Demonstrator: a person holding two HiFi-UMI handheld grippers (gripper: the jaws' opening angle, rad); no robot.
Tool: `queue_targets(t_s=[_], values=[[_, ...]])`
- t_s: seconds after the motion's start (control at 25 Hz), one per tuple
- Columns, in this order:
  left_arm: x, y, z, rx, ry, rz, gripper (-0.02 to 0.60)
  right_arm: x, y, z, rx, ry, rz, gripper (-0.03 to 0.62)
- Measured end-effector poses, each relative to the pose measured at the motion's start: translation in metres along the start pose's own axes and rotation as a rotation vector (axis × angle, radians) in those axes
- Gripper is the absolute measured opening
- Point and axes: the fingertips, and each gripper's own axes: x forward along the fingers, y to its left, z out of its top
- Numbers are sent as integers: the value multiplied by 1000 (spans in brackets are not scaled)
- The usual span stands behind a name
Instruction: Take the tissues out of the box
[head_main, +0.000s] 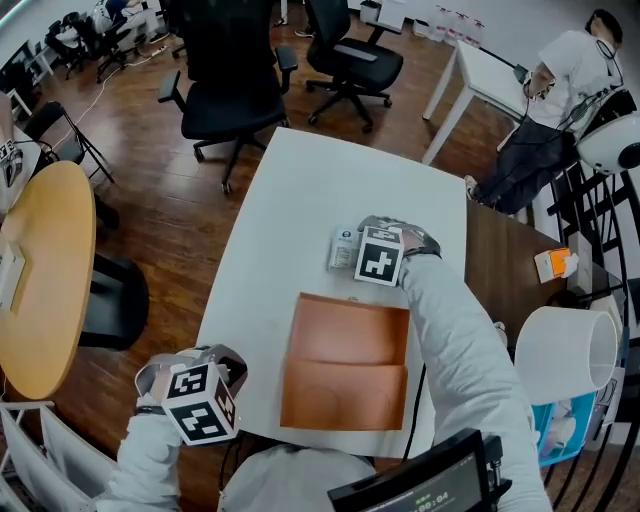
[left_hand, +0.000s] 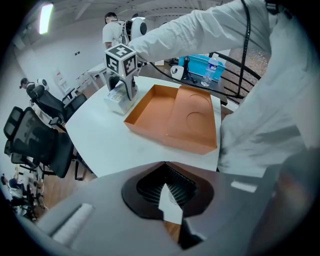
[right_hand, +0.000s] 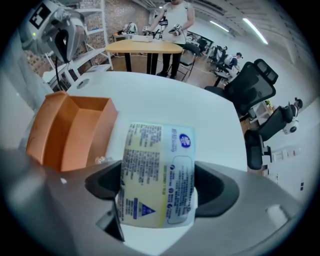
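Box (head_main: 345, 365) lies open and looks bare, so I'd call the take-out nearly done; tissues (head_main: 343, 250) are out, just past its far edge, clamped in my right gripper's (right_hand: 157, 187) fingers; left gripper (left_hand: 166, 170) hangs by the near corner, fingers together, empty; only the release looks left; office room, chairs (head_main: 235, 70), white desk (head_main: 300, 200).

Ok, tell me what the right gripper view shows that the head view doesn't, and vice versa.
Right gripper view only: the printed label on the tissue pack, with the right gripper closed on its sides. Head view only: that gripper's marker cube and the whole bare floor of the orange box. Both: the pack beside the box on the white table.
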Motion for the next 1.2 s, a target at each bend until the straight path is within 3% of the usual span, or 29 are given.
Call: queue_targets(t_s=[0.32,0.52,0.68,0.76,0.88,1.0,1.2], values=[[-1,-1,6,4,-12,-4,15,-15,-5,6,45,-64,-3,471],[-23,9,-2,-20,-18,52,15,-89,-2,19,5,-115,-55,481],[-25,9,5,-4,-36,53,15,-176,8,36,10,-286,-156,464],[-23,4,10,22,-42,36,15,-209,26,33,23,-331,-197,371],[-23,-6,17,44,-72,10,15,-241,57,24,69,-391,-228,12],[-24,-10,17,43,-86,-9,15,-242,89,20,131,-404,-180,3],[-20,-18,17,52,-79,-28,15,-198,144,5,76,-213,-66,3]])
